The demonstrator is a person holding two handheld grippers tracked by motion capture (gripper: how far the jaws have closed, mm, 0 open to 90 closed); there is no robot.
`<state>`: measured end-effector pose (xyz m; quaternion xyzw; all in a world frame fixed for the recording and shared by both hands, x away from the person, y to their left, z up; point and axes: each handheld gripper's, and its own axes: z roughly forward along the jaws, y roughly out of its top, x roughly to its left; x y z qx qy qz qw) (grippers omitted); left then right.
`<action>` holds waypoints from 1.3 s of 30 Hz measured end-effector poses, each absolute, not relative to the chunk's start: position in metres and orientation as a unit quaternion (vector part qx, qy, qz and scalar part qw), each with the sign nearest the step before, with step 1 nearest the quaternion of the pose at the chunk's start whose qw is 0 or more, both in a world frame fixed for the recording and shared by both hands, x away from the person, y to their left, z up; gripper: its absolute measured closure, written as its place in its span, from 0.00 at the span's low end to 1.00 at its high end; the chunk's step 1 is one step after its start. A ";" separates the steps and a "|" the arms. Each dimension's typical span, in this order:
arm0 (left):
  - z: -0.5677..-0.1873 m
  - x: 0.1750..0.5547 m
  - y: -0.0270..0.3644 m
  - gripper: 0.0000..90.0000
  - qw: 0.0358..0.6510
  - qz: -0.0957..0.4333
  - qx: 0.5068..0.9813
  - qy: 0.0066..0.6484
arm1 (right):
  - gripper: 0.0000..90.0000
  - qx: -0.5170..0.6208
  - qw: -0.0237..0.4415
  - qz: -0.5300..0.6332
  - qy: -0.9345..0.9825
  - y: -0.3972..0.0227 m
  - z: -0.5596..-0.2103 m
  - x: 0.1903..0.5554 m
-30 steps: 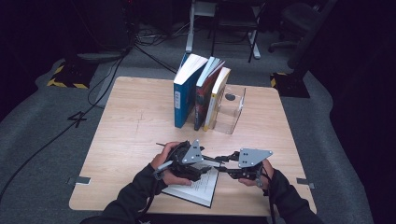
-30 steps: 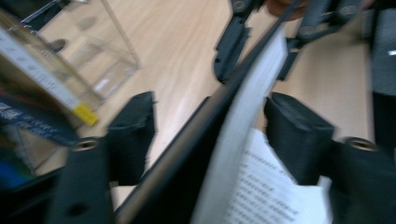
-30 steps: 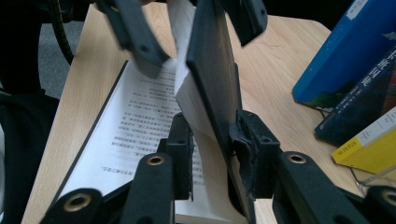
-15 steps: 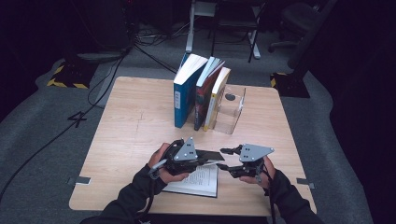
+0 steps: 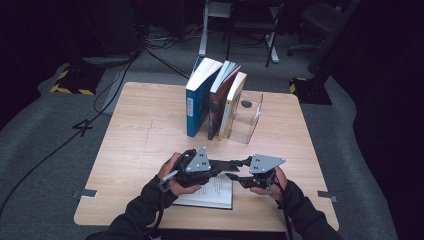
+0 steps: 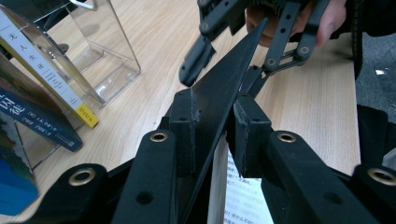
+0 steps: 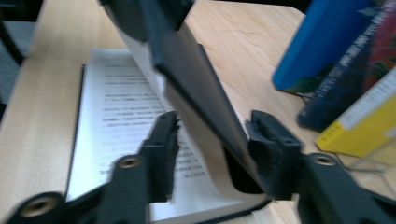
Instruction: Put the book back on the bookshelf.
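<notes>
At the near edge of the pale wooden bench, the left tool has its two black jaws clamped on the raised black cover of an open white-paged paperback book. In the left gripper view both pads press the thin cover from either side, and the cover runs up between them as a dark wedge tilted to the right. The right tool faces the left one from the opposite side; in the right gripper view its jaws straddle the same cover and the curling leaves beneath it, with a gap showing at the left pad, so they are open around it rather than pinching it. Those jaws have just been closing.

The book lies flat under both tools, printed pages up, just short of the bench's front edge. The person's hands and dark sleeves come in from below it.

Farther back, well apart from the open book, three volumes stand leaning together: a tall blue hardback, a dark red-and-black paperback and a slim yellow-and-white paperback. The last rests against a clear acrylic bookend to their right.
</notes>
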<state>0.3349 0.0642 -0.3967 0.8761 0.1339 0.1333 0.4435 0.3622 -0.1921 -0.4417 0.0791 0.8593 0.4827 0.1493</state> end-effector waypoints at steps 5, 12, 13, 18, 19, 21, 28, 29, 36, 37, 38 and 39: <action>-0.394 0.337 0.068 0.63 0.454 0.088 0.877 0.132 | 0.70 0.064 0.160 0.482 0.859 -0.190 -0.441 0.360; -0.397 0.333 0.060 0.35 0.400 0.125 0.898 0.135 | 0.75 0.068 0.164 0.489 0.854 -0.192 -0.438 0.361; -0.398 0.332 0.058 0.35 0.393 0.142 0.898 0.138 | 0.76 0.070 0.161 0.492 0.853 -0.192 -0.437 0.361; -0.398 0.330 0.053 0.42 0.358 0.202 0.898 0.155 | 0.78 0.063 0.161 0.491 0.854 -0.191 -0.434 0.360; -0.398 0.330 0.053 0.49 0.351 0.213 0.898 0.159 | 0.78 0.061 0.160 0.490 0.855 -0.190 -0.434 0.359; -0.398 0.331 0.054 0.56 0.352 0.207 0.898 0.161 | 0.78 0.061 0.160 0.489 0.855 -0.190 -0.434 0.359; -0.398 0.330 0.057 0.67 0.349 0.209 0.902 0.143 | 0.77 0.066 0.163 0.489 0.854 -0.188 -0.433 0.358; -0.399 0.330 0.057 0.68 0.351 0.213 0.901 0.140 | 0.76 0.070 0.158 0.493 0.852 -0.189 -0.433 0.359; -0.400 0.329 0.067 0.70 0.379 0.211 0.889 0.146 | 0.46 0.108 0.146 0.498 0.848 -0.212 -0.430 0.368; -0.400 0.330 0.070 0.70 0.385 0.207 0.887 0.149 | 0.45 0.120 0.145 0.499 0.846 -0.218 -0.429 0.370; -0.400 0.330 0.072 0.70 0.391 0.207 0.884 0.152 | 0.45 0.130 0.145 0.499 0.845 -0.223 -0.430 0.373; -0.400 0.330 0.075 0.70 0.396 0.206 0.881 0.155 | 0.45 0.140 0.144 0.498 0.844 -0.226 -0.431 0.375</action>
